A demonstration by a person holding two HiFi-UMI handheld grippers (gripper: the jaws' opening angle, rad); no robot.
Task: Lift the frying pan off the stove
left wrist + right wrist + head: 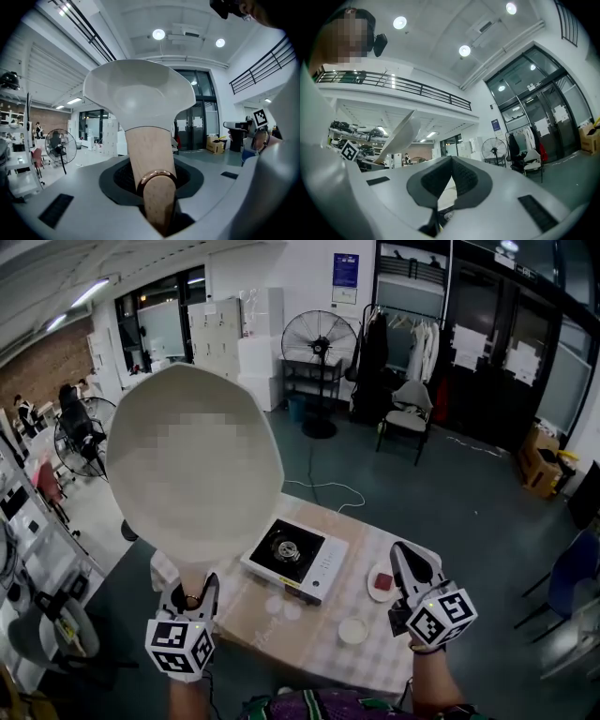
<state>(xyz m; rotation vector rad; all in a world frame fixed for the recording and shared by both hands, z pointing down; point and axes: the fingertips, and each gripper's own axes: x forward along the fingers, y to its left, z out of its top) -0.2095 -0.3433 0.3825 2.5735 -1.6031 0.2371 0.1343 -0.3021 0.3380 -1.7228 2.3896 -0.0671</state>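
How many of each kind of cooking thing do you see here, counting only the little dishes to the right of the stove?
Frying pan: 1
Stove: 1
Small dishes, one reddish and one white: 2
Total: 4

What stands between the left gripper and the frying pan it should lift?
Nothing visible does. The left gripper is shut on the frying pan at its wooden handle, and the pan hangs in the air, clear of the stove on the table.
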